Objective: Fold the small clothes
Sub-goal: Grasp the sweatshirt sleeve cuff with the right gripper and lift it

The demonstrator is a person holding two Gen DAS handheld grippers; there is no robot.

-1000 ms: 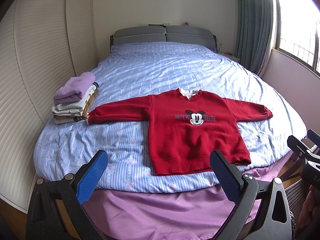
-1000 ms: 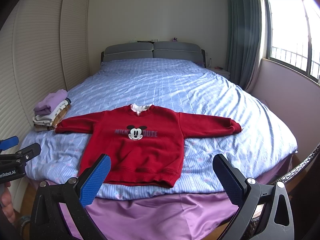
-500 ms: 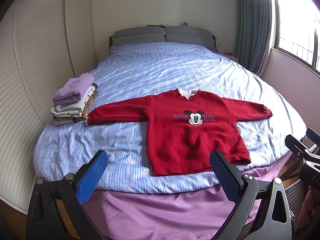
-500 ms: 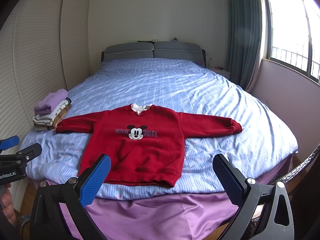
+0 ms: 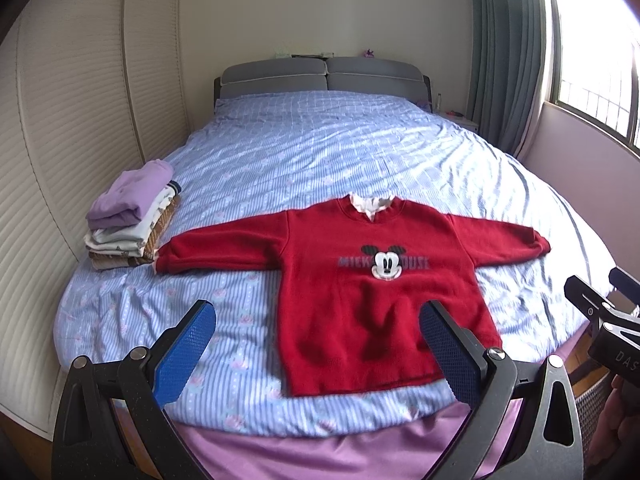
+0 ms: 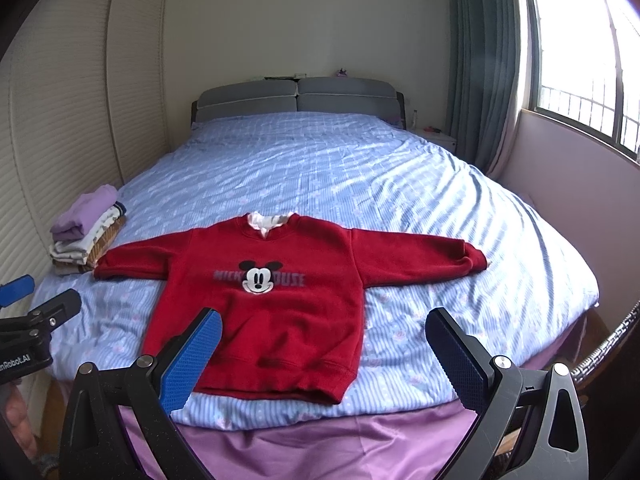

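Observation:
A red Mickey Mouse sweatshirt [image 5: 360, 292] lies flat, face up, sleeves spread, near the foot of the bed; it also shows in the right wrist view [image 6: 276, 296]. My left gripper [image 5: 316, 344] is open and empty, held off the foot of the bed facing the sweatshirt's hem and left side. My right gripper [image 6: 324, 348] is open and empty, facing the hem and right side. Each gripper shows at the edge of the other's view, the right one [image 5: 600, 320] and the left one [image 6: 28, 320].
A stack of folded clothes [image 5: 128, 220] with a lilac top sits at the bed's left edge beside the left sleeve cuff, also in the right wrist view [image 6: 86, 232]. Blue striped bed cover [image 5: 340, 152], purple bed skirt [image 5: 320, 448], wardrobe doors left, window and curtain right.
Both views have barely shifted; the sweatshirt and the stack have not moved, and both grippers stay open.

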